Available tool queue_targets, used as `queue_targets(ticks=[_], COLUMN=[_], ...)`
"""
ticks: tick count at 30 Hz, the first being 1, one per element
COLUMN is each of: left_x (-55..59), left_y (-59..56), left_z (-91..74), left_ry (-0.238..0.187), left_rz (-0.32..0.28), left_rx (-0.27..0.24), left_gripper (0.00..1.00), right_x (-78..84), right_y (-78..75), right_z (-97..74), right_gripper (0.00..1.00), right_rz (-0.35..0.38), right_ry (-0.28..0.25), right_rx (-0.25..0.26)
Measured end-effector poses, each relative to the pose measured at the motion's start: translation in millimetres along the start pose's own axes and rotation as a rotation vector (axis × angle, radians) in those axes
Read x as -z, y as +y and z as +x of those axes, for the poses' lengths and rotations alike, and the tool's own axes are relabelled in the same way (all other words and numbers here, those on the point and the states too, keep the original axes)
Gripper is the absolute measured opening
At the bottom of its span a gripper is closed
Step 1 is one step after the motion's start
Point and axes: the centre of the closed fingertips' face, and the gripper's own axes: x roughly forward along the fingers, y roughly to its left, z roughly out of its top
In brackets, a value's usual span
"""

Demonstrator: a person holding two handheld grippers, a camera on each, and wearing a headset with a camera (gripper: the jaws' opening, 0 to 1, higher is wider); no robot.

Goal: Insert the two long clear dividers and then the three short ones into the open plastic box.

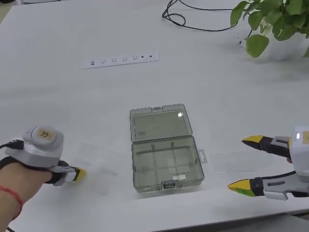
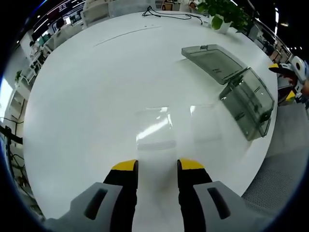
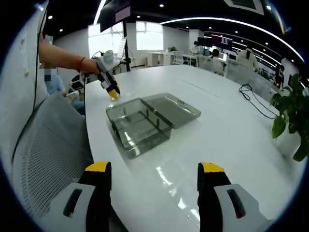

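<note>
White counter, wide and bare-topped, office behind. Head view: power strip [image 1: 120,60] far back, black cable [image 1: 193,19] and potted plant [image 1: 270,21] at the far right corner. Smoky clear box [image 1: 166,164] sits centre, near the front edge, its lid [image 1: 159,123] swung open flat on the far side; ribs show inside, but whether any divider is seated cannot be told. Left claw [image 1: 77,174] low at the left, tips pointing toward the box, well apart from it. Right claw [image 1: 244,163] at the right, yellow tips spread wide, nothing between them. A faint clear strip [image 1: 231,162] lies flat on the counter between the box and the right claw. Left gripper view: left claw [image 2: 158,165] has its jaws parted by a narrow gap and empty; two clear pieces [image 2: 154,128] lie flat on the counter just ahead of the tips, side by side. Box [image 2: 248,104] and lid [image 2: 212,58] beyond them to the right, right claw [image 2: 289,72] at the far edge. Right gripper view: right claw [image 3: 155,167] has its jaws wide apart and holds nothing; box [image 3: 137,125] ahead with the lid [image 3: 171,108] lying open beside it, left claw [image 3: 113,92] past it on a person's outstretched arm [image 3: 63,58]. Mesh chair [image 3: 48,145] beside the counter edge; plant [image 3: 289,111] at right.
</note>
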Motion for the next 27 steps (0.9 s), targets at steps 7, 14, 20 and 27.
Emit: queue_targets(ticks=[7, 14, 20, 27], left_x=[-5.3, -12.6, -24.6, -43.9], left_y=[-2.8, -7.1, -13.5, -29.3], left_z=[-8.2, -20.3, -33.1, -49.5], left_ry=[-0.053, -0.117, -0.191, -0.288], left_rz=[-0.052, -0.095, -0.131, -0.165], left_rx=[0.020, 0.042, 0.070, 0.120], left_gripper=[0.31, 0.30, 0.30, 0.30], right_x=[-3.8, -13.2, -24.7, -43.6], right_y=[0.4, 1.4, 2.5, 4.1], right_z=[-1.5, -4.3, -6.5, -9.5], right_gripper=[0.74, 0.73, 0.73, 0.71], right_rz=[-0.008, -0.017, -0.010, 0.012], right_ry=[0.002, -0.008, -0.030, -0.068], right_rx=[0.001, 0.005, 0.008, 0.013])
